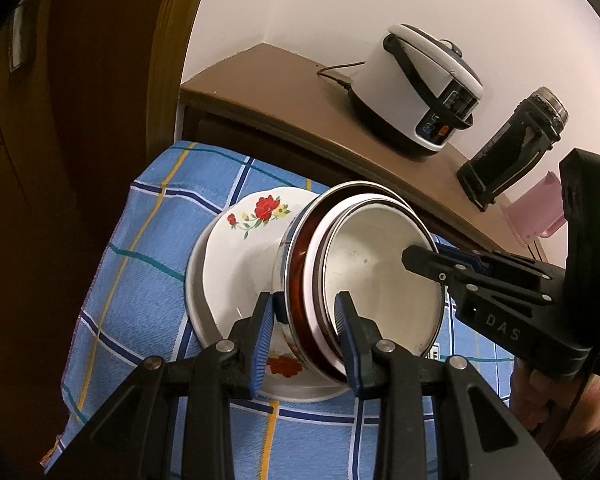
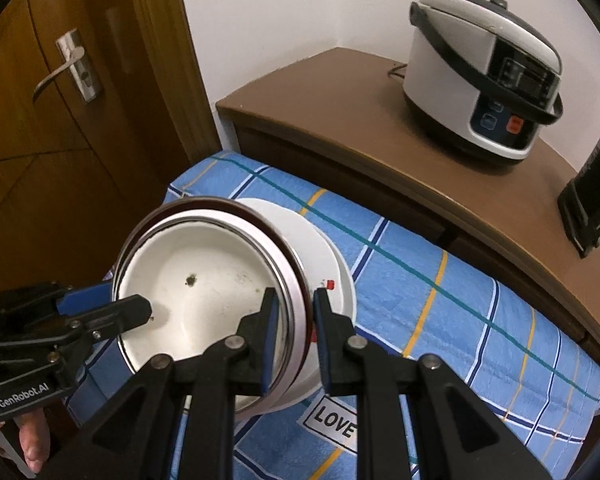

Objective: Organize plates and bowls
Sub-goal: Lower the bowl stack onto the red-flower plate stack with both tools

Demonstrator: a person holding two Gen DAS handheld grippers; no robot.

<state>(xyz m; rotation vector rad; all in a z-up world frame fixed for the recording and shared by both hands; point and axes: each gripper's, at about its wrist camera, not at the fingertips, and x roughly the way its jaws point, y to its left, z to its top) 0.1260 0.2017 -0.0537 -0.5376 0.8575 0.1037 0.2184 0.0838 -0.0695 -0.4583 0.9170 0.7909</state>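
Two claws, left claw [image 1: 305, 312] and right claw [image 2: 293, 312], each clamping stacked bowls' [image 1: 380, 276] rim

**Nested bowls over flowered plates**

We see a nest of bowls [image 1: 364, 276]: white enamel inside, a red-brown one and a metal-rimmed one around it. The nest is tilted, its mouth facing us. Under it lie stacked white plates [image 1: 236, 248], the top one painted with red flowers, flat on the blue checked cloth [image 2: 440, 280].
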